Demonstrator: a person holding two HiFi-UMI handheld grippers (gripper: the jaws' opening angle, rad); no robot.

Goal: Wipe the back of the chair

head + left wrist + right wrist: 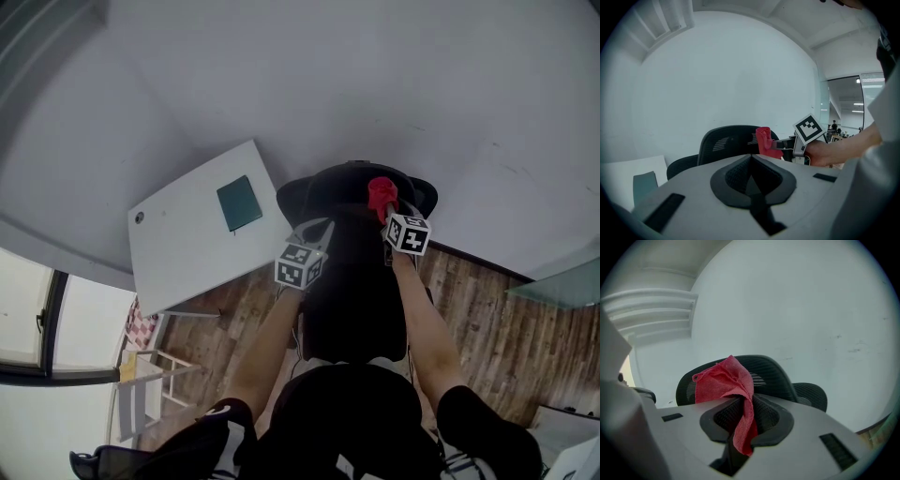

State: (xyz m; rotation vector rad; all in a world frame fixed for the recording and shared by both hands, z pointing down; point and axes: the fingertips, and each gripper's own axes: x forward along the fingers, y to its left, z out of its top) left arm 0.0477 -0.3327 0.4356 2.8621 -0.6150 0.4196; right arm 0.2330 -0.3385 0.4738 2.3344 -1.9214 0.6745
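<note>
A black mesh office chair (352, 281) stands straight ahead of me, its curved back (726, 140) facing both grippers. My right gripper (384, 208) is shut on a red cloth (381, 192), which bunches up over the jaws and hangs down between them (740, 423). The cloth is held near the top of the chair back (773, 371); I cannot tell whether it touches. My left gripper (323, 225) hovers by the back's upper left edge, jaws together with nothing in them. The left gripper view shows the red cloth (763, 138) and the right gripper's marker cube (808, 128).
A white table (187, 253) with a teal pad (239, 202) stands left of the chair against the white wall. The floor (469, 300) is wood planks. A white rack (150, 380) sits low at the left beside a window.
</note>
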